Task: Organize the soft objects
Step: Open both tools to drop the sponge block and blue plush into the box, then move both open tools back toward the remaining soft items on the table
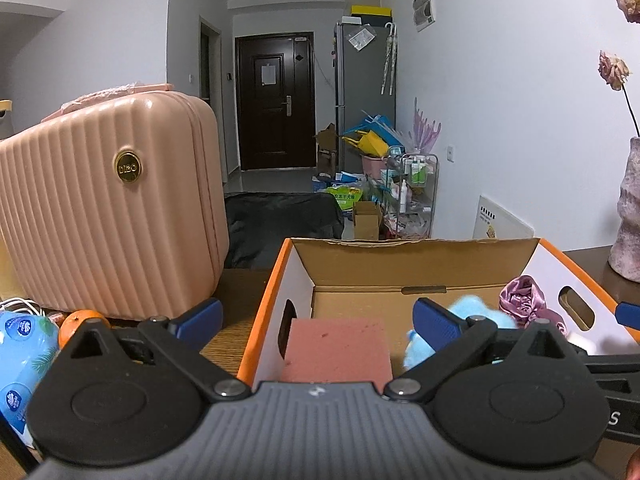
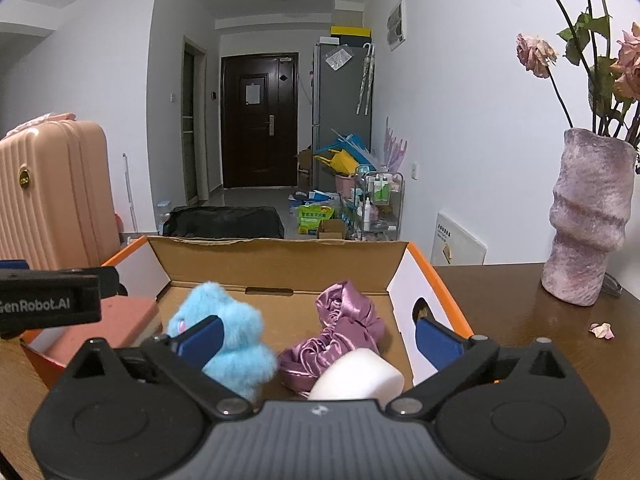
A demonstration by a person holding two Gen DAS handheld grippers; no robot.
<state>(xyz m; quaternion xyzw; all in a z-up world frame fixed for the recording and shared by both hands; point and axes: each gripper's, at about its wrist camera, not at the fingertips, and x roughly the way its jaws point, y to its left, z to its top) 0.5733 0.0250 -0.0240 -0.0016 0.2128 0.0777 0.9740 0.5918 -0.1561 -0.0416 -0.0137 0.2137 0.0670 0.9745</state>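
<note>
A suitcase [image 1: 108, 200] and vase [image 2: 588, 216] flanked the box [image 2: 436, 280]; both the left gripper [image 1: 318, 320] and right gripper [image 2: 318, 336] gaped wide, empty, above the sponge [image 1: 336, 350] lying lengthwise.

Both grippers look alike: the left gripper [image 1: 318, 322] and right gripper [image 2: 318, 338] have ribbed grey bodies, black linkage arms with silver pivot screws, and blue fingers [image 2: 436, 340]. White lettering, apparently "GenRobot.AI", marks the left one's side.

gold round badge [image 1: 127, 168] on pink suitcase [image 1: 100, 208] reads "dibo", roughly. left gripper [image 2: 48, 304] body printed "genrobot.ai". green bag [image 2: 316, 218] text too small.
</note>
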